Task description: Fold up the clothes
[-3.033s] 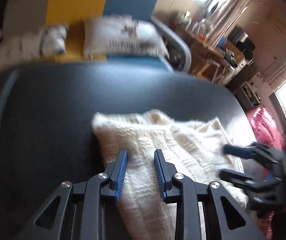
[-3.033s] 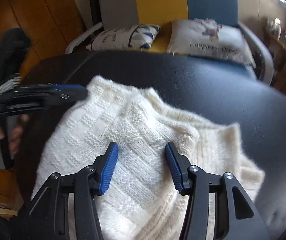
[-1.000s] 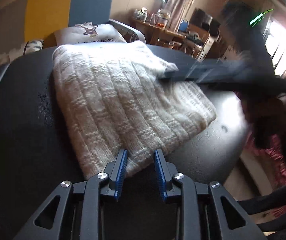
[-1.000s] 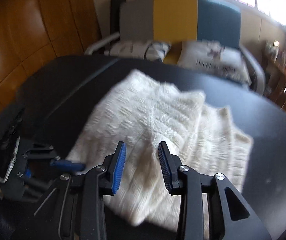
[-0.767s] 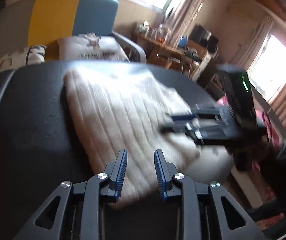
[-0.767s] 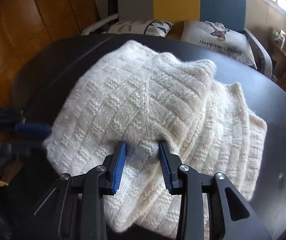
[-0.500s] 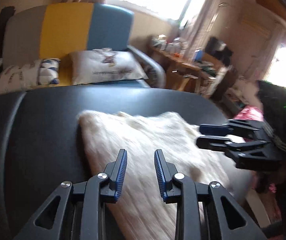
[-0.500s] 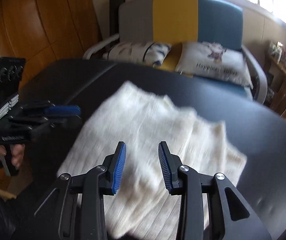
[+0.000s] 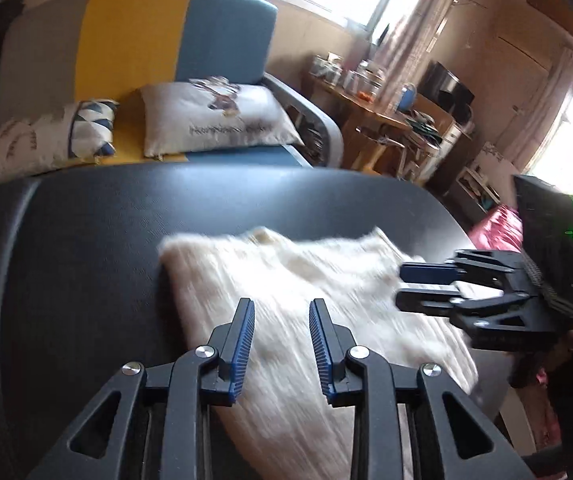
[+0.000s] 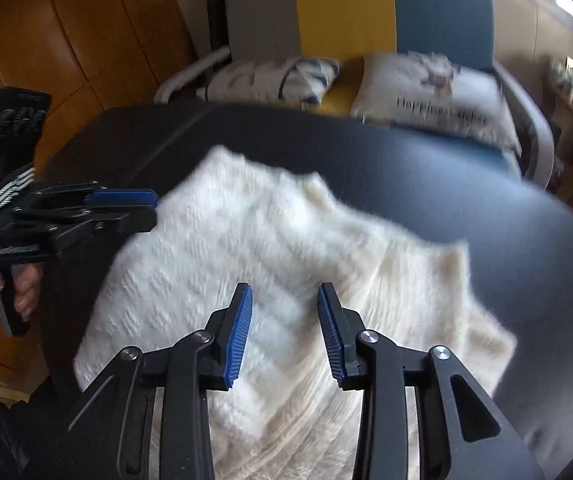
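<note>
A folded cream knit sweater (image 10: 286, 264) lies on a round black table (image 10: 506, 240), its edges blurred in both wrist views. The left gripper (image 9: 281, 334) hangs above the near part of the sweater, its blue-padded jaws apart with nothing between them, the pads clear of the knit. The right gripper (image 10: 285, 330) hangs likewise over the middle of the garment, jaws apart and empty.

Seen from the left wrist camera, the right gripper (image 9: 426, 288) reaches in from the right edge of the table, its fingers lying level over the sweater's far right corner; whether they touch the wool cannot be told. From the right wrist camera, the left gripper (image 10: 126, 210) comes in from the left, its tips just beside the sweater's left edge, with the person's hand (image 10: 22, 288) wrapped round its handle below.

Behind the table stands an armchair (image 10: 346, 12) with a back panelled in grey, yellow and blue. Two cushions rest on its seat: a patterned cushion (image 10: 270, 76) with blue triangles on the left and a white printed cushion (image 10: 434, 92) on the right. A cluttered wooden desk (image 9: 370, 108) sits by the window, and a pink bundle (image 9: 498, 228) shows beyond the table's right rim.
</note>
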`<state>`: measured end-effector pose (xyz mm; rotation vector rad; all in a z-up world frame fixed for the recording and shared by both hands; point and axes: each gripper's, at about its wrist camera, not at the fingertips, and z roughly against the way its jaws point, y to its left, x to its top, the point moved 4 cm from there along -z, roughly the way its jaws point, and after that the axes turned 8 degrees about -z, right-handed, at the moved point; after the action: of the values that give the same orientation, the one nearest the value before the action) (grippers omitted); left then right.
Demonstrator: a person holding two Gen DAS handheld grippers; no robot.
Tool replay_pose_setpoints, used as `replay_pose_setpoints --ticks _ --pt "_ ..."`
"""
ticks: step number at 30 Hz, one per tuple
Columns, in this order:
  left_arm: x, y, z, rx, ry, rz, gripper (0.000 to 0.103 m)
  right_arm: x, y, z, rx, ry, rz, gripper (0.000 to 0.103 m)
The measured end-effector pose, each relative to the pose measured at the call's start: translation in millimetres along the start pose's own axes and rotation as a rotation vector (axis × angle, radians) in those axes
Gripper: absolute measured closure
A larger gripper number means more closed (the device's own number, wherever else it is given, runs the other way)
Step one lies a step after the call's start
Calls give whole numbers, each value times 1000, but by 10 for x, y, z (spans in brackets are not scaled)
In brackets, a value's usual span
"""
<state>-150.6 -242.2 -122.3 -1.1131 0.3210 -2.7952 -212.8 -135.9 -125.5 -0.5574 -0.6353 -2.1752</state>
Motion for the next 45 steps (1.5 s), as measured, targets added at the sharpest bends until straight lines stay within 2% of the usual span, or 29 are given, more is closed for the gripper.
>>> replay_pose_setpoints --ticks 3,4,5,6,9,12,14,16,19,21,23,24,26,27,29,31,36,38,39,40,42,43,44,45 --pt "124 125 -215 -16 38 30 75 167 -64 -110 -10 8 7 66" --pt "128 175 -338 13 78 26 75 154 -95 -208 -13 35 2 66" --pt "91 265 -485 85 136 40 75 136 -173 -372 -44 82 1 66" --pt "56 335 -646 108 194 62 75 101 -243 -503 -73 121 0 66" --pt "-44 453 -728 41 175 146 74 46 -340 -531 -21 68 -73 66" --pt "-20 483 -579 36 123 161 75 21 -366 -473 4 42 -95 66" --pt "28 458 -439 74 92 122 75 49 -379 -417 14 42 -109 66" --pt "76 393 -268 104 27 76 75 92 -355 -302 7 30 -99 66" --pt "114 167 -87 57 -27 19 75 58 -244 -111 7 6 -50 65" --pt "58 -7 -158 40 13 -32 74 -58 -138 -16 17 10 -13 64" --pt "-86 -151 -357 61 99 -92 74 -215 -52 26 8 27 23 52" --pt "-179 -211 -489 79 150 -123 74 -305 -54 -16 -10 38 26 52" --pt "-196 -309 -481 146 111 -183 74 -430 -89 -96 -34 38 11 50" --pt "-186 -336 -443 154 113 -187 74 -493 -107 -137 -46 38 4 49" --pt "-160 -387 -247 143 79 -168 74 -489 -153 -61 -59 28 -44 49" --pt "-199 -468 3 118 37 -170 74 -472 -140 126 -83 -18 -35 49" --pt "-485 -698 460 65 -35 -160 74 -639 130 540 -20 -75 39 49" --pt "-693 -832 471 53 -31 -186 74 -757 252 642 8 -78 75 49" --pt "-812 -895 416 51 3 -204 74 -839 271 589 -1 -51 88 49" --pt "-898 -893 341 66 43 -209 74 -912 264 500 -24 -15 95 49" --pt "-1133 -880 61 68 169 -198 74 -1149 204 153 -128 115 115 49" --pt "-1192 -874 12 81 163 -203 74 -1205 160 87 -136 122 92 50" --pt "-1193 -886 44 93 115 -221 74 -1222 97 92 -106 99 36 49" --pt "-1194 -886 47 92 117 -220 74 -1239 33 97 -76 77 -20 49"
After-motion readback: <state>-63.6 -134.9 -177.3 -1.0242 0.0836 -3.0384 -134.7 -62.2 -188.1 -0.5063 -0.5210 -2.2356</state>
